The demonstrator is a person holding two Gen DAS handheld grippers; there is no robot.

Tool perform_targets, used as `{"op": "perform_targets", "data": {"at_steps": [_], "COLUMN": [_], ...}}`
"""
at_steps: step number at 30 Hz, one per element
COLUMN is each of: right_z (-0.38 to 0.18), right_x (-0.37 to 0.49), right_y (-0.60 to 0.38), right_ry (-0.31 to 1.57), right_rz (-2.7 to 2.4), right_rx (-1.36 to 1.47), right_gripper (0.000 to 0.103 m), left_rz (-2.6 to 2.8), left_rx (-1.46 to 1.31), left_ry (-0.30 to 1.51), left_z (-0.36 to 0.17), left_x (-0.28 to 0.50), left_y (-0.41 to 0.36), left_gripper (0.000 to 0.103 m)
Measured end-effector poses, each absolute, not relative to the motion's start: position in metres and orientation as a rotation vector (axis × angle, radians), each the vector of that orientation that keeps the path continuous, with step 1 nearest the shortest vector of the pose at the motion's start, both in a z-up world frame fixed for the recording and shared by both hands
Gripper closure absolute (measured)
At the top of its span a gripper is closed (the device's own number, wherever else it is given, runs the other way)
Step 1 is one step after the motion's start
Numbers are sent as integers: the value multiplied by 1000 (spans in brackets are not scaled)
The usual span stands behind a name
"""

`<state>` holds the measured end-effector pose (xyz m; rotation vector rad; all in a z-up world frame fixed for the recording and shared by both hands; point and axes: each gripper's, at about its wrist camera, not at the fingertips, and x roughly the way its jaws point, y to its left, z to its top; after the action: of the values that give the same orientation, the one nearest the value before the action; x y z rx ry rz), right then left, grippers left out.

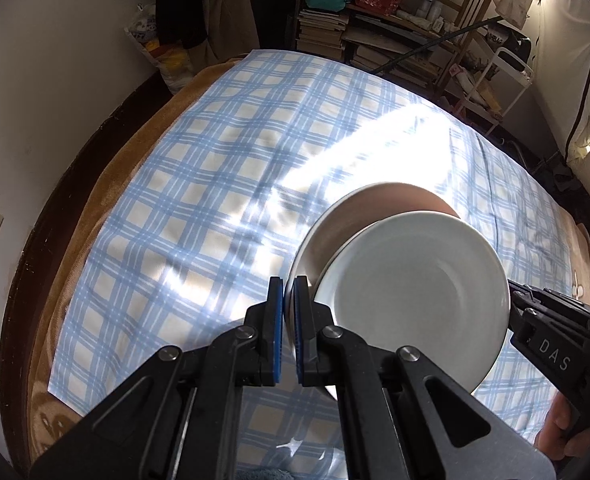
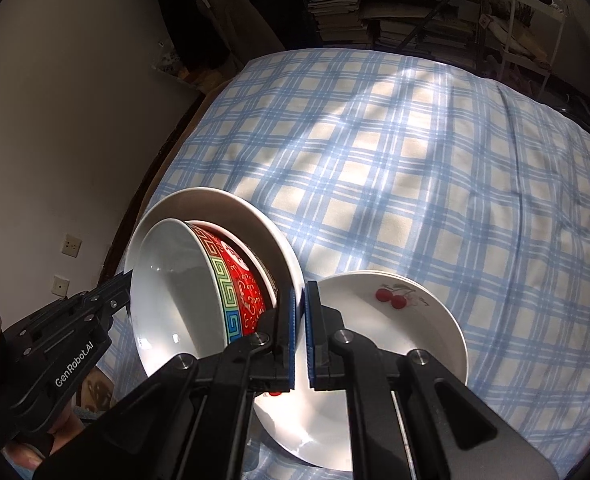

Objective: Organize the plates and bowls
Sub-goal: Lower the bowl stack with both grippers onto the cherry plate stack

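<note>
My left gripper is shut on the near rim of a large white plate, lifted and tilted above the checked cloth. A smaller white plate lies on it. My right gripper is shut on the far rim of the same large white plate. In the right wrist view a red patterned bowl with a white inside leans in that plate. A white plate with a cherry picture lies on the cloth under the right gripper.
A blue and white checked cloth covers a bed with a brown blanket edge. White wall on the left. Bookshelves and a white cart stand beyond the far edge.
</note>
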<state>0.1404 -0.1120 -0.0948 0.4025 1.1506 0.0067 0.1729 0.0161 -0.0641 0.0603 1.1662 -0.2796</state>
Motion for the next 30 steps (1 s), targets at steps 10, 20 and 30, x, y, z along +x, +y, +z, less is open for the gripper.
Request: {"op": "perform_targets", "data": {"at_steps": [10, 20, 30], "right_z": [-105, -120, -124], "right_x": [97, 77, 72], "right_y": [-141, -154, -163], "right_ry": [1195, 1234, 1223], "right_rz": [-63, -105, -97], "right_rx": [380, 385, 381], "right_gripper": [94, 94, 99], "left_rz": [-330, -355, -392], "left_rx": [78, 137, 133], "left_ry": [1232, 1273, 1260], "left_z": [-82, -102, -105], "left_x": [138, 121, 121], "left_y": [-20, -40, -43], "left_gripper": [101, 101, 97]}}
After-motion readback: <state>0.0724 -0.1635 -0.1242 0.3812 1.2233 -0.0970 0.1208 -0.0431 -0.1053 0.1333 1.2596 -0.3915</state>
